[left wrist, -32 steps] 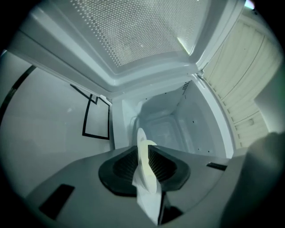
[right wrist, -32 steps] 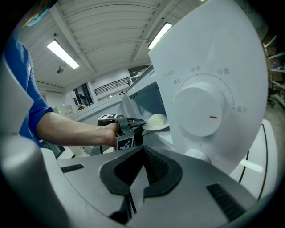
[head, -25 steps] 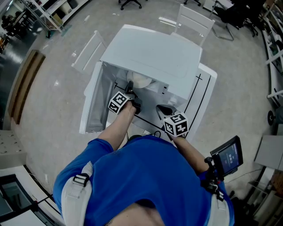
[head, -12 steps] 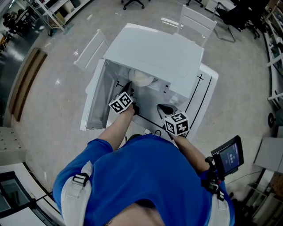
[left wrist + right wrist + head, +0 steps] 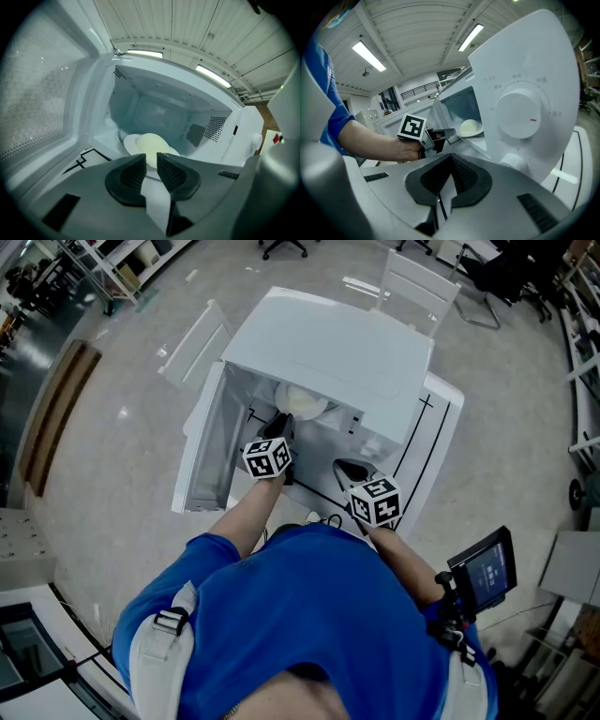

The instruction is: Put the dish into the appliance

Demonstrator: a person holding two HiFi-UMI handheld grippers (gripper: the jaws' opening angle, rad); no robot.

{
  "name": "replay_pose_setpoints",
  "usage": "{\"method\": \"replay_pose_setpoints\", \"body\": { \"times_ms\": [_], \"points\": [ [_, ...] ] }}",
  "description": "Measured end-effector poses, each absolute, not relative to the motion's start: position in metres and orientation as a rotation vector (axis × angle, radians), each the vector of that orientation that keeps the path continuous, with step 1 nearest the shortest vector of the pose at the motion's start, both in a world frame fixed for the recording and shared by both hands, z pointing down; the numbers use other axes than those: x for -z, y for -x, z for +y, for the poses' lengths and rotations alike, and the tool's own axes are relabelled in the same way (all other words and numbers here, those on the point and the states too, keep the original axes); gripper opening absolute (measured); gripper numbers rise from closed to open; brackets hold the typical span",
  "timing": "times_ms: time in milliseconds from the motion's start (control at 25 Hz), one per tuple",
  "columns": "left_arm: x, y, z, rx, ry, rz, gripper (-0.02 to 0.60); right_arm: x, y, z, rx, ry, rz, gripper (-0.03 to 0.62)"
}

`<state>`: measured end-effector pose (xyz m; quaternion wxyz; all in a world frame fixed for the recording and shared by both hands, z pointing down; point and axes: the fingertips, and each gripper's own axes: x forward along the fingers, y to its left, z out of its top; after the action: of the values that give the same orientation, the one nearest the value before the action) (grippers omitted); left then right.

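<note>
The dish (image 5: 133,143) sits inside the appliance (image 5: 328,343) just ahead of my left gripper (image 5: 151,160), which is barely parted and empty, so I judge only closing the door (image 5: 42,93) remains.

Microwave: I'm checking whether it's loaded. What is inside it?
Inside the microwave, a white plate carrying a pale domed item rests on the cavity floor. The left tongs cover the plate's near edge in the left gripper view, so anything there is hidden.
</note>
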<state>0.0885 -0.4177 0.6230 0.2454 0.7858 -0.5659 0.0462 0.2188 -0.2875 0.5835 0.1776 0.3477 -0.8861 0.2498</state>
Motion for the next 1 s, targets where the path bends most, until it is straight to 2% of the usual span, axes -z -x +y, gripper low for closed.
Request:
{"method": "replay_pose_setpoints", "body": {
  "times_ms": [1000],
  "points": [
    [-0.635,-0.111,-0.447,-0.281,-2.172,-1.498,0.074,-0.588,-0.227,-0.291,-0.713,-1.036,-2.493,0.0]
  ]
}}
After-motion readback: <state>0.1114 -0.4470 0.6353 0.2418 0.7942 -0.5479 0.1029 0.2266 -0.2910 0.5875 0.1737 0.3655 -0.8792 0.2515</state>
